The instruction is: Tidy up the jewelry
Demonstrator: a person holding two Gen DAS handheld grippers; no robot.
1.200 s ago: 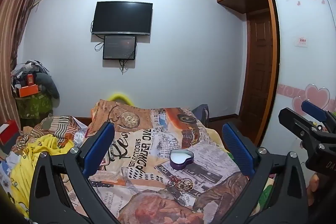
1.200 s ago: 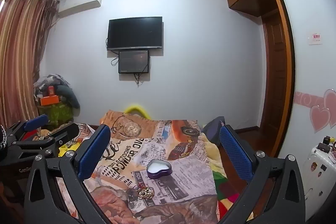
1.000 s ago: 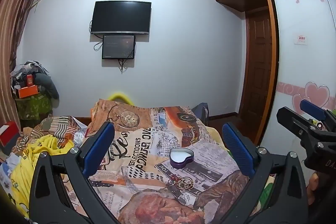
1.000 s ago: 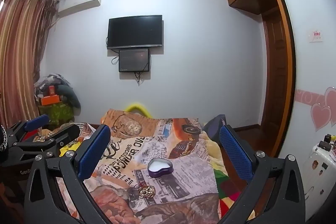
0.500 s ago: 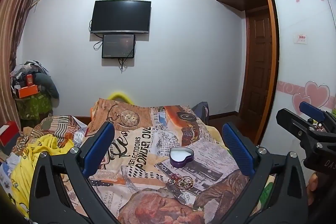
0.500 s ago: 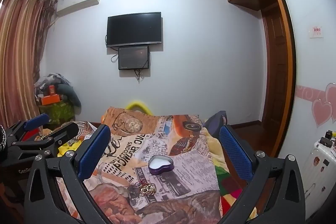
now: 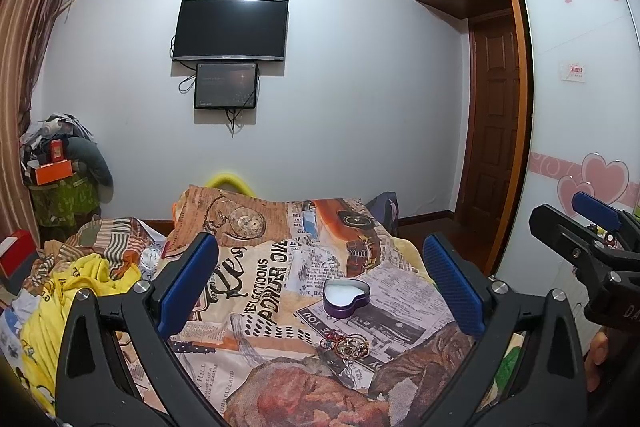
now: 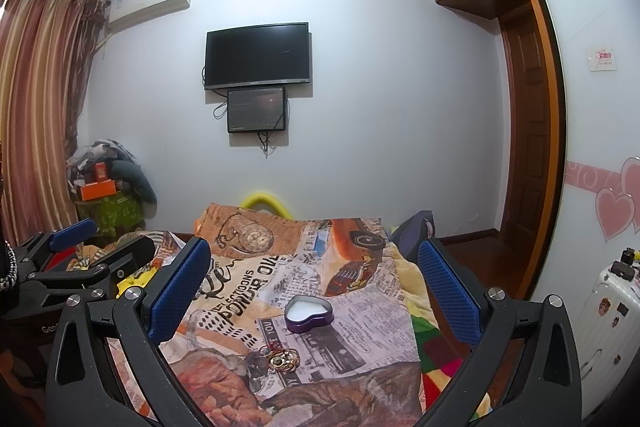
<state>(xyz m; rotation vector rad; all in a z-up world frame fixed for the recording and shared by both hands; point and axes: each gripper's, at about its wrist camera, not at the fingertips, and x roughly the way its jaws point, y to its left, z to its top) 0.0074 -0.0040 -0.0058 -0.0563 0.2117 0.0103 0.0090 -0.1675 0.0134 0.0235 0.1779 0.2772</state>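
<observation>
Two black grippers with blue pads hover above the bed. The left gripper [image 7: 320,281] is spread wide with nothing between its pads, and the right gripper [image 8: 314,281] is likewise spread wide and empty. On the newspaper-print patchwork blanket [image 8: 256,279], which reads "POWDER OIL" and "YOU", lies one tangled pile of gold rings and chains [image 8: 282,358] at 6 o'clock of one open purple heart-shaped tin box [image 8: 309,314] with a white inside. The pile sits near the box, apart from it. At 12 o'clock two dark screens hang on the wall, the large black television [image 8: 258,55] above the smaller one.
</observation>
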